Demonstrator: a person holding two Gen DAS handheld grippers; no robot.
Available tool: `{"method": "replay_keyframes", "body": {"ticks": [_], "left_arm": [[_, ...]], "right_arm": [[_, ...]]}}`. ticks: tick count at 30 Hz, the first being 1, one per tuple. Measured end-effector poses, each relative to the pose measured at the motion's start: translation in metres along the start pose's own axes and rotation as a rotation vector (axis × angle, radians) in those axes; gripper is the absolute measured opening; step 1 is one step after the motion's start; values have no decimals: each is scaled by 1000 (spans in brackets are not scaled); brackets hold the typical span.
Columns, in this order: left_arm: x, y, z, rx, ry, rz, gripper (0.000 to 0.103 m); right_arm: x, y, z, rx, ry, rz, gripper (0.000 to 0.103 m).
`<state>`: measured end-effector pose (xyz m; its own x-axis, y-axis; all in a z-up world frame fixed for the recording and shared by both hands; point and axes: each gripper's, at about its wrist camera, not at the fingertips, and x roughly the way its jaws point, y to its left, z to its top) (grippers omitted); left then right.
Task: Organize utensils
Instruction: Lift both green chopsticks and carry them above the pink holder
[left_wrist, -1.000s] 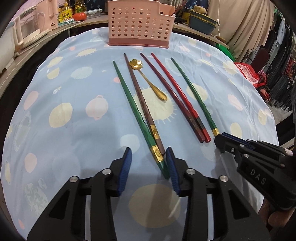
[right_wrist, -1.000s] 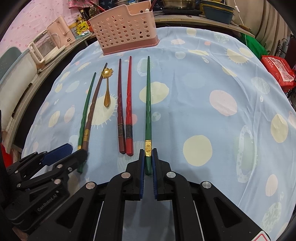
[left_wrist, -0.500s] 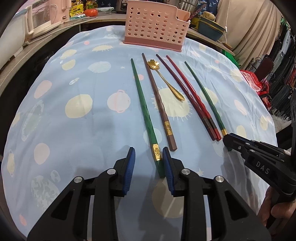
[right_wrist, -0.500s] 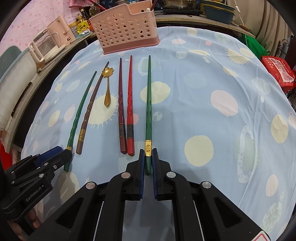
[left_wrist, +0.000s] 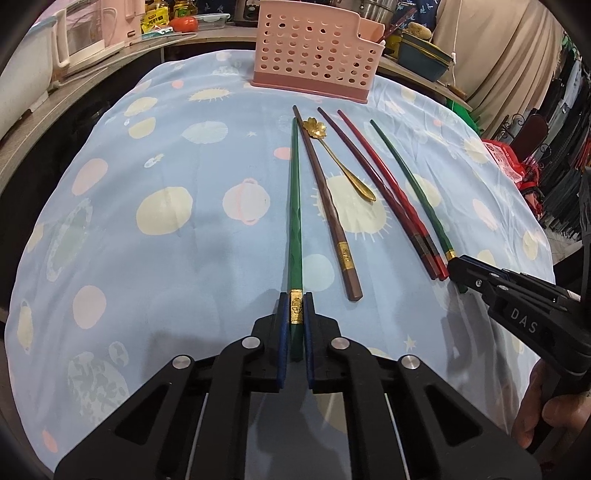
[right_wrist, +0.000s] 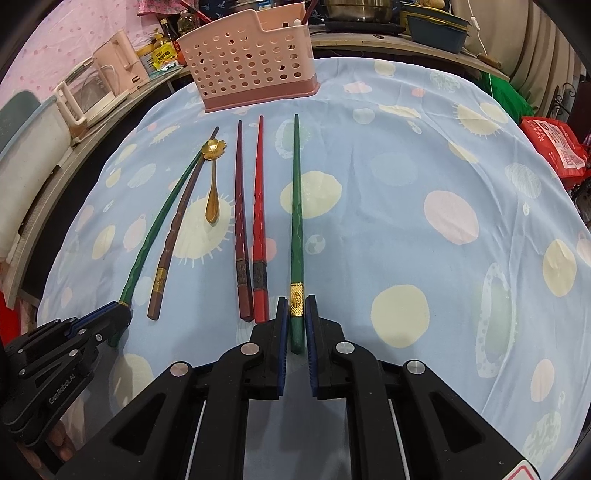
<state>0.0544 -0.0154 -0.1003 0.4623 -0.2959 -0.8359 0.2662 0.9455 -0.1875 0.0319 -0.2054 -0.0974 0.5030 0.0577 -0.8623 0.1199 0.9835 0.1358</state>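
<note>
Chopsticks and a gold flower spoon (left_wrist: 338, 164) lie in a row on the blue spotted tablecloth (left_wrist: 147, 258). My left gripper (left_wrist: 296, 314) is shut on the thick end of the left green chopstick (left_wrist: 294, 206). My right gripper (right_wrist: 296, 314) is shut on the thick end of the right green chopstick (right_wrist: 296, 206). Between them lie a brown chopstick (left_wrist: 328, 206), a dark red chopstick (right_wrist: 240, 229) and a red chopstick (right_wrist: 259, 229). The pink perforated utensil basket (left_wrist: 314, 51) stands at the far edge of the cloth; it also shows in the right wrist view (right_wrist: 251, 62).
A counter behind the table holds a pink kettle (right_wrist: 114, 62), bottles, a pot and a teal bin (right_wrist: 437, 22). A red bag (right_wrist: 554, 147) sits off the table's right side. The right gripper also shows in the left wrist view (left_wrist: 517, 306).
My left gripper has closed on the left green chopstick's end and swung it so its tip now touches the brown one. The right gripper stays shut on its green chopstick.
</note>
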Motion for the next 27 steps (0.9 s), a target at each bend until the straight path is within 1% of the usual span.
{"method": "replay_keyframes", "body": {"ticks": [5,8,14,20,27], "left_arm": [[-3,2,-1,-4,-3,6,7],[-6,5,-1,-12,-4,9,7],[-21,16,5,-39,-32,27,7],[-47,23,20,-47,-93,51,7],[-73,25,41,-55,-162,50,7]], "right_arm": [[2,3,2,-14,-6,-9,12],[1,3,3,-18,-5,-13,8],[-14,-4,6,17,-27,12,7],[-45,-8,18,33,-98,31,7],[-84,-6,41,32,-196,59,7]]}}
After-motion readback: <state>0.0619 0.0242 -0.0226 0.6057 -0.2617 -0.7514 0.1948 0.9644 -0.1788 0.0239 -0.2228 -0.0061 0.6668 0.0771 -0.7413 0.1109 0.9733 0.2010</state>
